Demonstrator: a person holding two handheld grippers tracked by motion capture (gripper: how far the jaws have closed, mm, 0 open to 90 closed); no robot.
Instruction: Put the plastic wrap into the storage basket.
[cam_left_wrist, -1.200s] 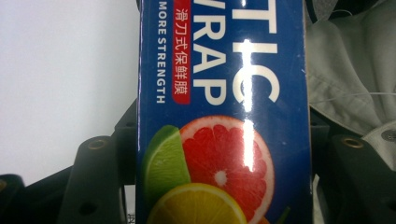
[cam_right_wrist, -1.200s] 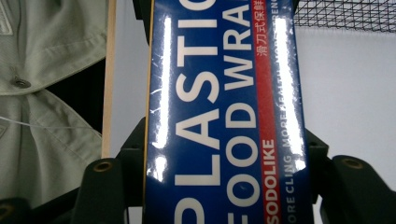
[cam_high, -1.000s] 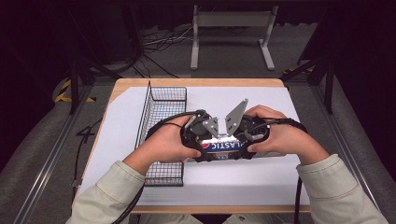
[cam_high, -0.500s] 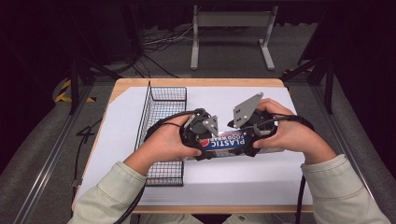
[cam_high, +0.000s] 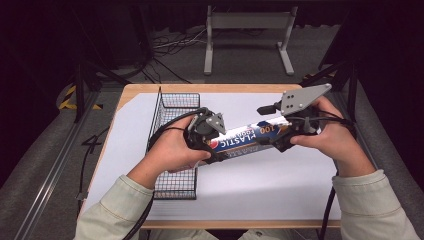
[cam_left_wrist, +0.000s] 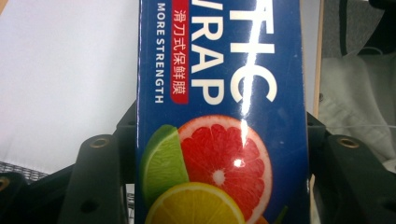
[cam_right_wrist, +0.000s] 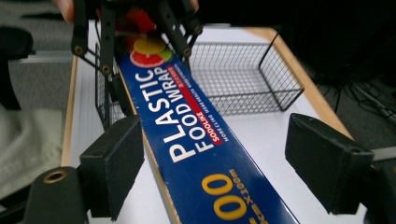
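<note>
Black wire-mesh basket sits on the white-covered counter, just beside and partly under the left gripper. That gripper is clamped on the fruit-picture end of the long dark-blue cardboard box of plastic food wrap; in the left gripper view the box fills the gap w/ both jaws tight against its sides. Box runs out rightward from it, held clear above the counter, w/ its other end between the jaws of the right gripper.

Right gripper view: jaws stand apart, one pad near the box edge, the other well off it, so no real grip there.

Risks, as I judge them:
- Box hangs from one end only; glossy card could pivot or slip in the left gripper, far end drops.
- Right gripper closing off-centre could skew or crush the card.
- Swinging toward the basket, the box could catch the wire rim.
</note>
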